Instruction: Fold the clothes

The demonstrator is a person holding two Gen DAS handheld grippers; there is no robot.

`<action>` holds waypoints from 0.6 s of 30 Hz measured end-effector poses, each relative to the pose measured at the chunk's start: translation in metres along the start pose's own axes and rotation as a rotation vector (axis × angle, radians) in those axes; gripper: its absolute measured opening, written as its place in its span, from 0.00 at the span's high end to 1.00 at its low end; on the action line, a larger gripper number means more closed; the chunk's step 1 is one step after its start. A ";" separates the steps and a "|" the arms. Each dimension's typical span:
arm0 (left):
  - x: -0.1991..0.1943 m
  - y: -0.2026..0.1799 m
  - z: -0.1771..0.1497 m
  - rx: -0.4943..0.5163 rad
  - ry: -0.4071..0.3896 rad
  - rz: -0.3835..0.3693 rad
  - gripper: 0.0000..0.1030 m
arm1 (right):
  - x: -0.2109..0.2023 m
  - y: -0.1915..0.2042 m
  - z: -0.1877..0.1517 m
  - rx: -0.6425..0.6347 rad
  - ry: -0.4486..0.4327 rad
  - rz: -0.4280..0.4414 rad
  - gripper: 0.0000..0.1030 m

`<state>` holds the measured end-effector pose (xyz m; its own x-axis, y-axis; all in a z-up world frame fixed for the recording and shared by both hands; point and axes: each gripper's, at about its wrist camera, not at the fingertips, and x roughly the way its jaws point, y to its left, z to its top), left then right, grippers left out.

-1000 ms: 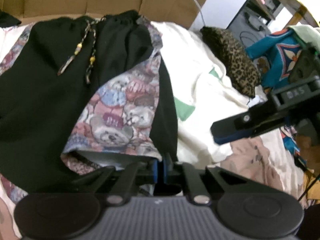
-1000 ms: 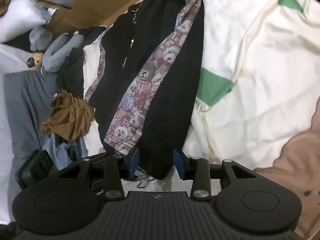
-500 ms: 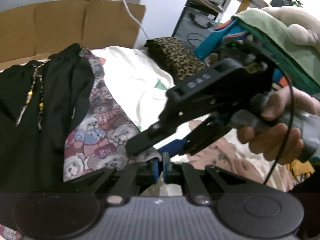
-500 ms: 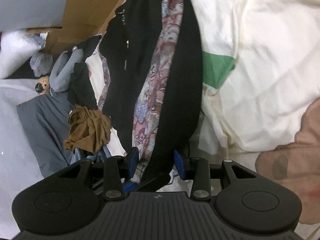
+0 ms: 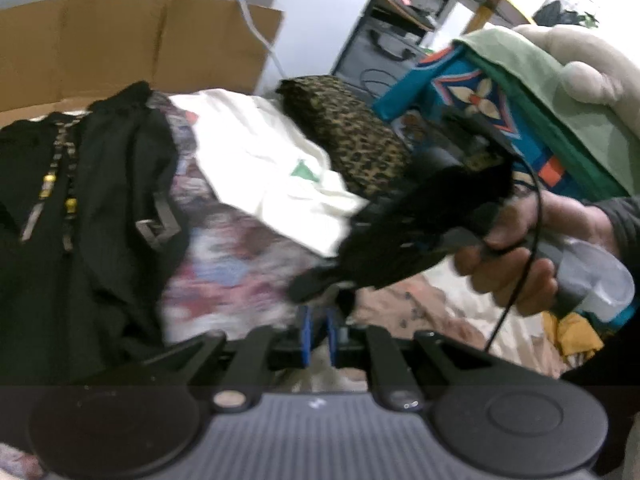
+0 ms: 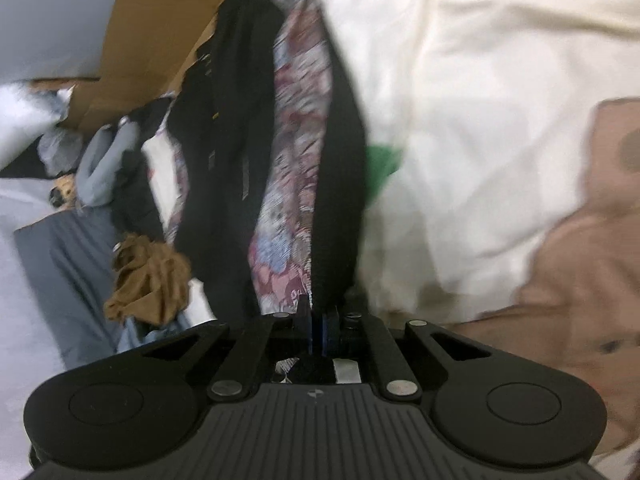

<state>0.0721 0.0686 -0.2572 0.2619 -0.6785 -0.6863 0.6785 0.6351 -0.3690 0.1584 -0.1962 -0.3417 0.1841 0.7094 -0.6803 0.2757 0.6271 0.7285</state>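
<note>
black bear-print trousers point(image 6: 304, 184): hem pinched in right hand-held gripper point(image 6: 318, 330); left hand-held gripper point(image 5: 318, 334) nearly pressed together, contents unclear. risk: thin fabric slipping free.

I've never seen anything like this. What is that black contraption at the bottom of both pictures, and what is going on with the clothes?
There is no robot here. A person holds a hand-held gripper in each hand, and a camera on each looks forward along its two fingers.

In the left wrist view, the left gripper shows at the bottom, nearly shut on cloth. The person's hand holds the right gripper, seen from outside.

In the right wrist view, the right gripper is shut on the black garment with a bear print.

Around it lie a cream garment, a leopard-print piece and a brown cloth. Cardboard stands behind.
</note>
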 end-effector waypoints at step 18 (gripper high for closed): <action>-0.011 0.061 -0.015 -0.161 0.113 0.237 0.86 | -0.108 -0.050 0.024 -0.054 -0.209 -0.221 0.99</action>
<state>0.1001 0.1202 -0.2809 0.3161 -0.4651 -0.8269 0.4881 0.8271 -0.2787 0.1472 -0.3118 -0.3062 0.3164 0.4758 -0.8206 0.2808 0.7793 0.5602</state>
